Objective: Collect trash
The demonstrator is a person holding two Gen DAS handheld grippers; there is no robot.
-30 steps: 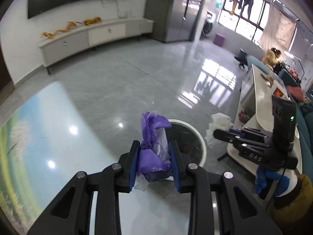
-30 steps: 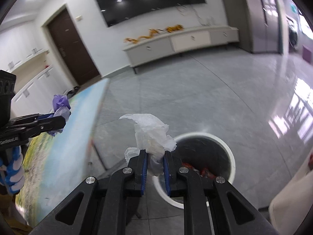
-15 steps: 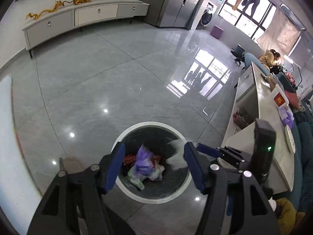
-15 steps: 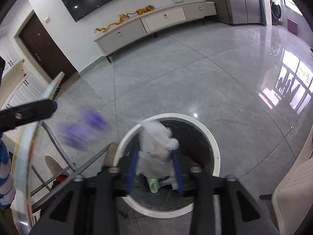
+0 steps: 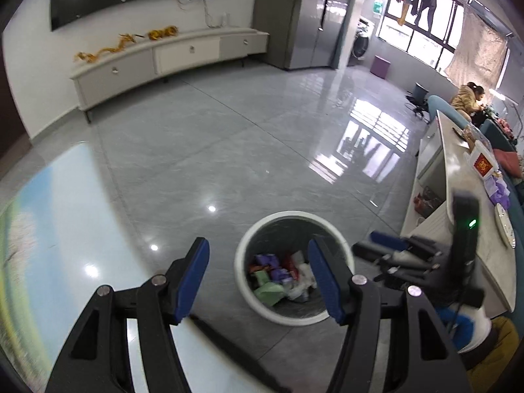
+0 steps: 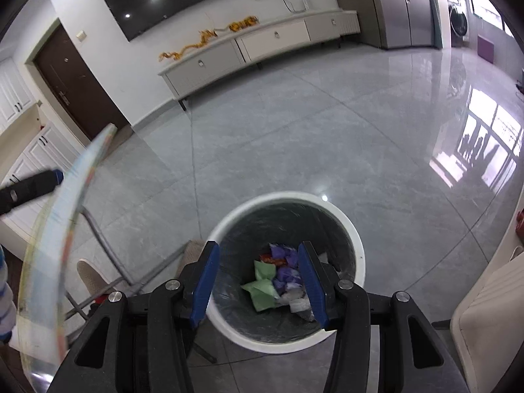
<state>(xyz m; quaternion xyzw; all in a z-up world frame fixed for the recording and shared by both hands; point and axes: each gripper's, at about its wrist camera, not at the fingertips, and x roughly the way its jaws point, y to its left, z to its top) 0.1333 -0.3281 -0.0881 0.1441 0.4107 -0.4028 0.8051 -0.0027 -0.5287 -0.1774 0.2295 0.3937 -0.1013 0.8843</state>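
A round white trash bin (image 5: pixel 244 252) with a dark liner stands on the grey floor; it also shows in the right wrist view (image 6: pixel 358 245). Inside lie purple wrappers (image 6: pixel 285 273), green packets (image 6: pixel 262 283), white tissue (image 6: pixel 296 301) and red scraps (image 5: pixel 288 262). My left gripper (image 5: pixel 258 278) is open and empty, above the bin's near rim. My right gripper (image 6: pixel 258 278) is open and empty, right above the bin. The right gripper also shows at the right of the left wrist view (image 5: pixel 386 249).
A round glossy table (image 5: pixel 59 229) lies at the left; its edge shows in the right wrist view (image 6: pixel 65 222). A white counter (image 5: pixel 458 196) stands at the right. A low cabinet (image 5: pixel 163 59) lines the far wall. A person (image 5: pixel 468 98) sits far right.
Both grippers opened over the bin. The purple wrapper fell from the left one and the white tissue from the right one; both now lie in the bin.
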